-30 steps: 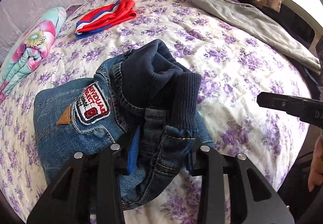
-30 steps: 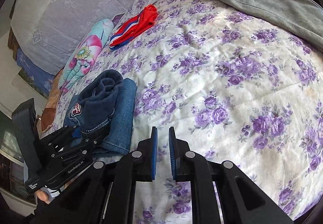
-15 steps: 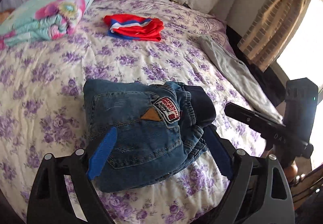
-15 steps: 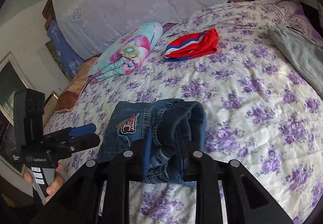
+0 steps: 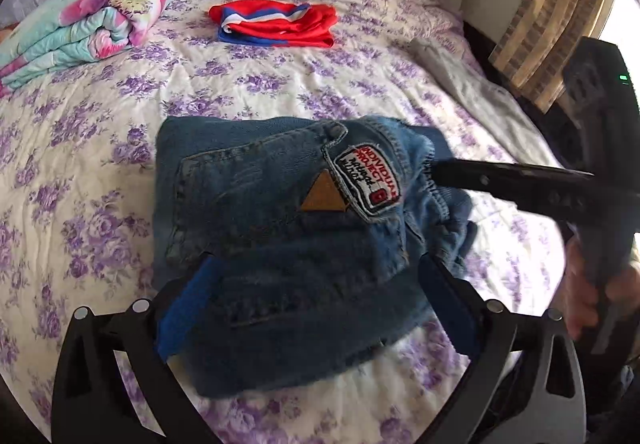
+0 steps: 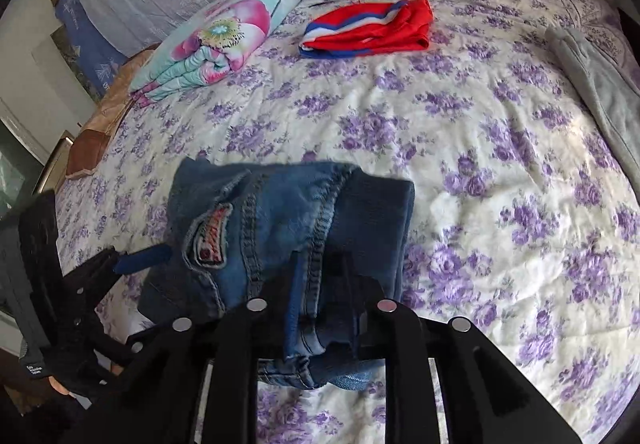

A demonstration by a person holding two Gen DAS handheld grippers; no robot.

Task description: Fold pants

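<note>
The left claw (image 5: 316, 300) is spread wide, low over the jeans (image 5: 280, 228). The right claw (image 6: 322, 284) pinches the jeans' edge.

Bed (image 5: 280, 84), purple-flowered cover: folded jeans (image 5: 280, 236) near front edge; red-blue garment (image 5: 276, 24) and rolled flowered quilt (image 5: 88, 20) toward the head; grey garment (image 6: 596, 84) at right side.

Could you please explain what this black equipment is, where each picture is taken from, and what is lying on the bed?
There is no robot: a person holds a two-fingered gripper in each hand, each with a camera looking along its fingers. In the left view, the left gripper stands open around the folded jeans. In the right view, the right gripper is shut on the jeans' near edge. On the floral bedspread also lie a red garment, a rolled floral blanket and a grey garment.
</note>
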